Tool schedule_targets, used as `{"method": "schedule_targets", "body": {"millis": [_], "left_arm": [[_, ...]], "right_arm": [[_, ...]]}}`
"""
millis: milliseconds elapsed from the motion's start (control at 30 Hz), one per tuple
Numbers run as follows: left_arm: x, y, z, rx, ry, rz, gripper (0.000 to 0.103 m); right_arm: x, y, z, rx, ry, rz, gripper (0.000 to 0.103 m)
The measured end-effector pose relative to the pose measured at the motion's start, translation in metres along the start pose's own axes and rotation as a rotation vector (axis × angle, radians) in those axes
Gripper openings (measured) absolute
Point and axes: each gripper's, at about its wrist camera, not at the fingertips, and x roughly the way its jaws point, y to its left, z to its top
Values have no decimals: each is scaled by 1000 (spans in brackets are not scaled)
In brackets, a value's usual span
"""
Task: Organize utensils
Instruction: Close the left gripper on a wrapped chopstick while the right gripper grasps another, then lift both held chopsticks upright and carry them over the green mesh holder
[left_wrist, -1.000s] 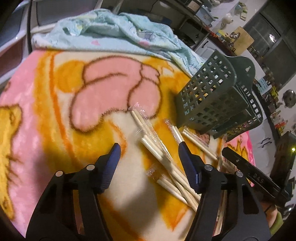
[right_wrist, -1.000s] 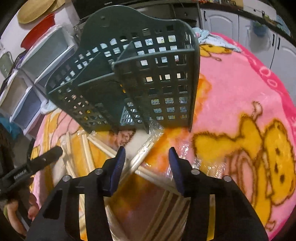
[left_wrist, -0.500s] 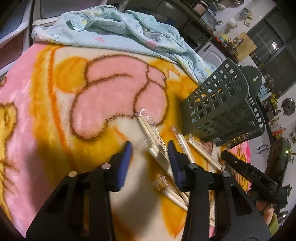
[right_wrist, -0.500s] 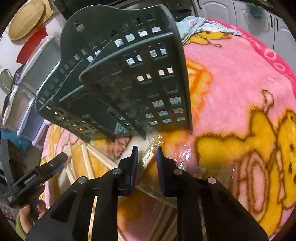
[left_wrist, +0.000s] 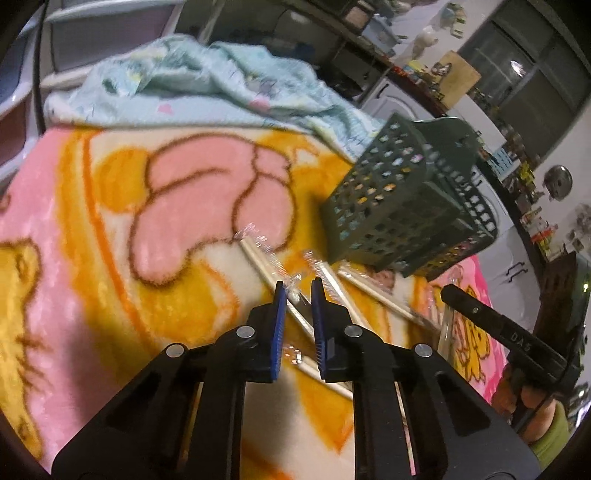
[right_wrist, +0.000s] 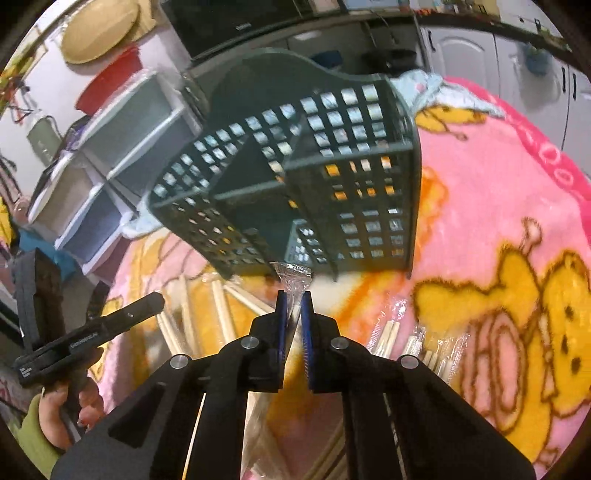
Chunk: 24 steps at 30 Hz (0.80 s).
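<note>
Left gripper (left_wrist: 298, 291) jaws nipping wrapped chopsticks (left_wrist: 291, 295), right gripper (right_wrist: 293, 301) jaws pinching a wrapper (right_wrist: 293, 278) by basket (right_wrist: 295, 177)

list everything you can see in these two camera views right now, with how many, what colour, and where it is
Utensil basket: one, dark green, perforated, with compartments, on the blanket beyond both grippers.
Wrapped chopsticks: several pairs, pale wood in clear plastic, scattered on the blanket in front of the basket; exact number unclear.
Blanket: one, pink and orange cartoon print, under everything.
Light cloth: one, pale blue-green, crumpled at the blanket's far edge.
Drawer unit: one, white, behind the basket.
Left gripper: black with blue pads, closed on a wrapped pair.
Right gripper: black with blue pads, closed on a wrapped pair, wrapper end near the basket.
</note>
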Motion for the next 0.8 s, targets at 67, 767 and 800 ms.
{"method": "schedule_targets", "body": {"millis": [67, 767, 800], "left_arm": [[-7, -7, 1, 30, -15, -3, 8], [-60, -106, 11, 280, -143, -84, 4], [-61, -109, 13, 287, -148, -85, 4]], "right_arm": [[-9, 6, 0, -16, -20, 7, 7], [-96, 31, 8, -137, -211, 62, 6], [-101, 31, 10, -142, -225, 64, 5]]}}
